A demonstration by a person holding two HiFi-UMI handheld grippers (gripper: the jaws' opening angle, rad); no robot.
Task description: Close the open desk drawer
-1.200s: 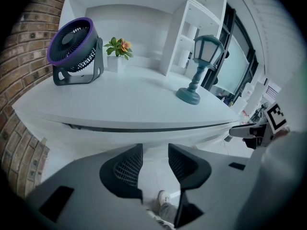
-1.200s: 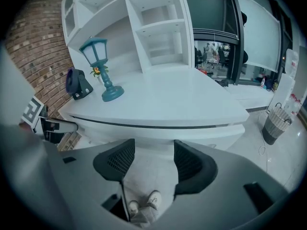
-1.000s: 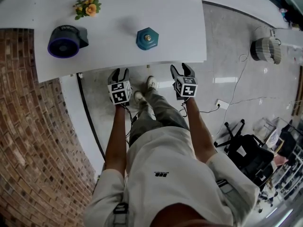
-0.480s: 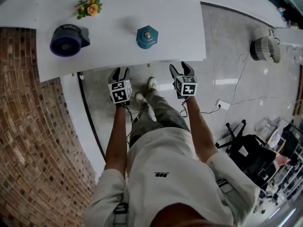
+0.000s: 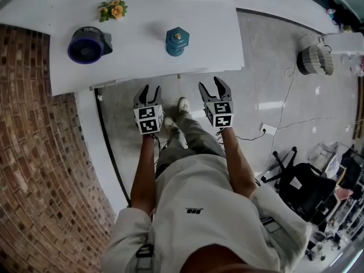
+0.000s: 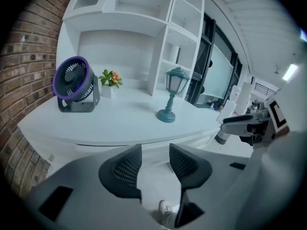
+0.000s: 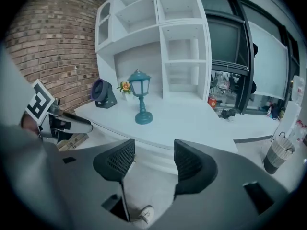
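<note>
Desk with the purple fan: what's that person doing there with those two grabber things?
A person stands at the white desk, a gripper in each hand. The left gripper and right gripper are both open and empty, just short of the desk's front edge. The purple round fan, teal lantern lamp and orange potted flowers sit untouched on top.

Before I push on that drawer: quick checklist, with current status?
1. Left hand-held gripper empty, jaws apart: ok.
2. Right hand-held gripper empty, jaws apart: ok.
3. Both pointed at the desk front, touching nothing: ok.
4. Lamp and fan set back from the front edge: ok.
5. How far the drawer stands out: cannot tell.
</note>
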